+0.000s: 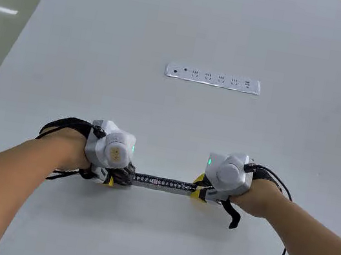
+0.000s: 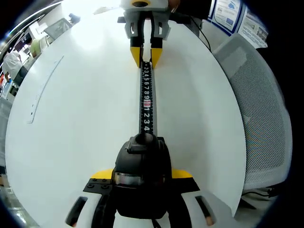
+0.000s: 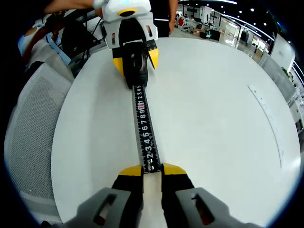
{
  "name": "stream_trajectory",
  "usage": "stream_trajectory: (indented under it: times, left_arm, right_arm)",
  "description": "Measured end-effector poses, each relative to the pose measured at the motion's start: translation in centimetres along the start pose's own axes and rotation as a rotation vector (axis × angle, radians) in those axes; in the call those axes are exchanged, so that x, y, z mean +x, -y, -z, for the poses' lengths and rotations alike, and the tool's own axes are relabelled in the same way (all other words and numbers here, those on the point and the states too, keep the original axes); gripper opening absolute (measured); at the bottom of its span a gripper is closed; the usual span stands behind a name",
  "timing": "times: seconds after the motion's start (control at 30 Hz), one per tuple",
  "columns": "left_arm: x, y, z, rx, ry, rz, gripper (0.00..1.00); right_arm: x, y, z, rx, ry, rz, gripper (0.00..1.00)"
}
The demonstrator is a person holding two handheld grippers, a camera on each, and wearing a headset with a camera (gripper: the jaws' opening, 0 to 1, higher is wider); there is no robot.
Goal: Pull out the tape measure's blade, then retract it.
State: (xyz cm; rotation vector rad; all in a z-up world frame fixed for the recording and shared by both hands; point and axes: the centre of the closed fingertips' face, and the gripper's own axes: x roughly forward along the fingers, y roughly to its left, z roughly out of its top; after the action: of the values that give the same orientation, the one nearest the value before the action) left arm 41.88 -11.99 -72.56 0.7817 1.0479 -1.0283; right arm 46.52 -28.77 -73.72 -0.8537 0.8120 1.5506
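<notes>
White worktop (image 1: 206,29), power strip (image 1: 212,79) beyond the tools. Your left tool (image 1: 118,176) clamps the tape measure case (image 2: 142,171); your right tool (image 3: 152,172) pinches the blade (image 3: 143,128) tip. Blade axis runs straight, tool to tool. Move your right tool along that axis: away to extend, toward the case to retract.

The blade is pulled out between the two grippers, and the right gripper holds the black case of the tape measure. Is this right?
Not quite: the left gripper holds the black case, as the left gripper view shows; the right gripper pinches the blade's end. The blade is indeed out between them.
</notes>
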Motion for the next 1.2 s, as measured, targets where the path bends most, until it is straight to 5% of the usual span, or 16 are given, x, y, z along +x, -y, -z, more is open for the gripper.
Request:
stream_trajectory:
  times: [1.2]
  left_arm:
    - [0.0,0.1,-0.1,-0.001,0.002,0.002,0.38]
  right_arm:
    - [-3.1,0.9,5.4,0.047,-0.047,0.029,0.11]
